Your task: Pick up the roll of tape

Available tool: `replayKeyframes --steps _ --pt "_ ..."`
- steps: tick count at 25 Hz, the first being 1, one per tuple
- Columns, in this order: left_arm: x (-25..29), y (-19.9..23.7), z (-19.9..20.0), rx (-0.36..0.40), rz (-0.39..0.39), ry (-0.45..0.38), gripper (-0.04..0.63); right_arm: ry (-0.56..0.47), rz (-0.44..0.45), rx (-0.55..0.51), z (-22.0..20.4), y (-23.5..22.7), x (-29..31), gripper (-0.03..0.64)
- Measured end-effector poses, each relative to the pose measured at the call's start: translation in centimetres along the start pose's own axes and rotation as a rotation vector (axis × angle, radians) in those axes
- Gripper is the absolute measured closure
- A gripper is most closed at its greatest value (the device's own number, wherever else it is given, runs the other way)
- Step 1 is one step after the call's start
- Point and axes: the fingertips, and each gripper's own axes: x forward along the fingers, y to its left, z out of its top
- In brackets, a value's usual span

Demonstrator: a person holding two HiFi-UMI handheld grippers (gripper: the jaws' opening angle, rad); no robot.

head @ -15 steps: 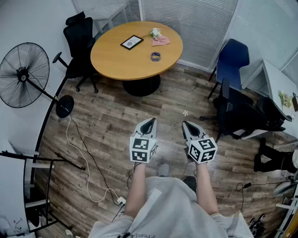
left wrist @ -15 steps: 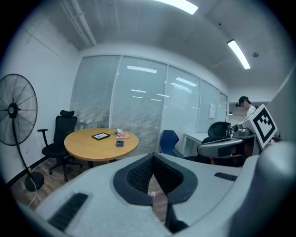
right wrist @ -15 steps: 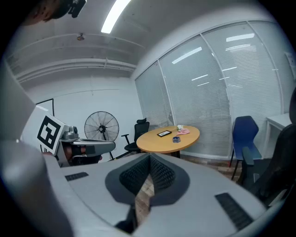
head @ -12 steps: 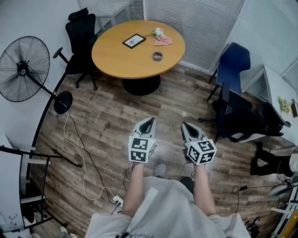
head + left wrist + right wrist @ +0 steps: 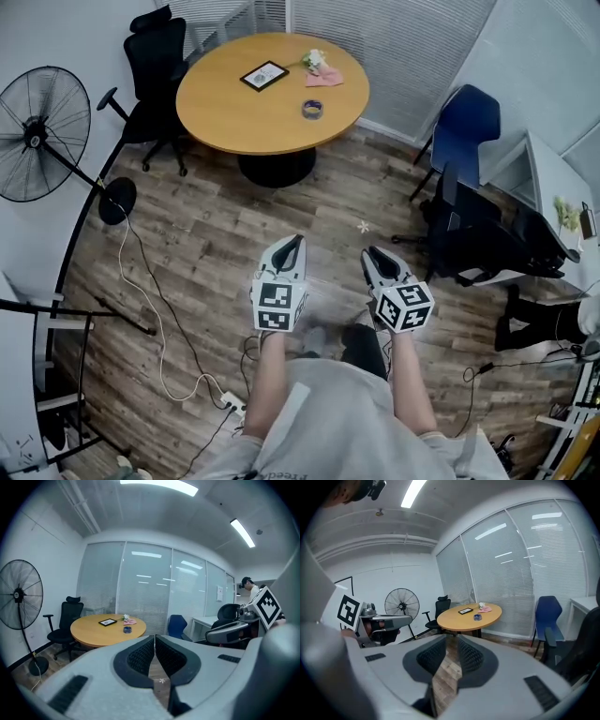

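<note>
Round table, framed picture on it, standing fan, blue chair

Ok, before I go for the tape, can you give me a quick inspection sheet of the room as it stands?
Surface: round wooden table, across the floor from the person.
Job's things: roll of tape lies flat on the table, untouched.
Clutter: picture frame, pink cloth and small white flowers on the table's far side.
Grippers: left gripper shut, empty; right gripper open, empty; both over the floor, short of the table.
Cables: white cable trails over the floor to a power strip.
Surroundings: standing fan, black office chair, blue chair.
</note>
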Motion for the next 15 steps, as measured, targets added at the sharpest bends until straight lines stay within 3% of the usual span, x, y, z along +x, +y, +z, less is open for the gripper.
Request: replayKeyframes --steps 3,6,10,15 --pt "0.6 1.1 -0.2 -0.009 0.023 0.000 0.583 -0.009 0.000 -0.005 0.5 -0.5 0.8 0.545" --pt "1.7 1.8 -0.3 -0.008 0.036 0.016 0.495 -0.012 0.008 -0.006 1.0 -1.5 1.9 0.513" --pt "4.2 2.6 -0.2 -0.023 0.048 0.039 0.459 -0.002 0.033 -0.002 1.7 -3.6 4.1 0.492" --pt "8.1 4.0 1.4 -0.078 0.031 0.001 0.423 0.001 0.065 0.010 3.4 -6.6 8.1 0.480"
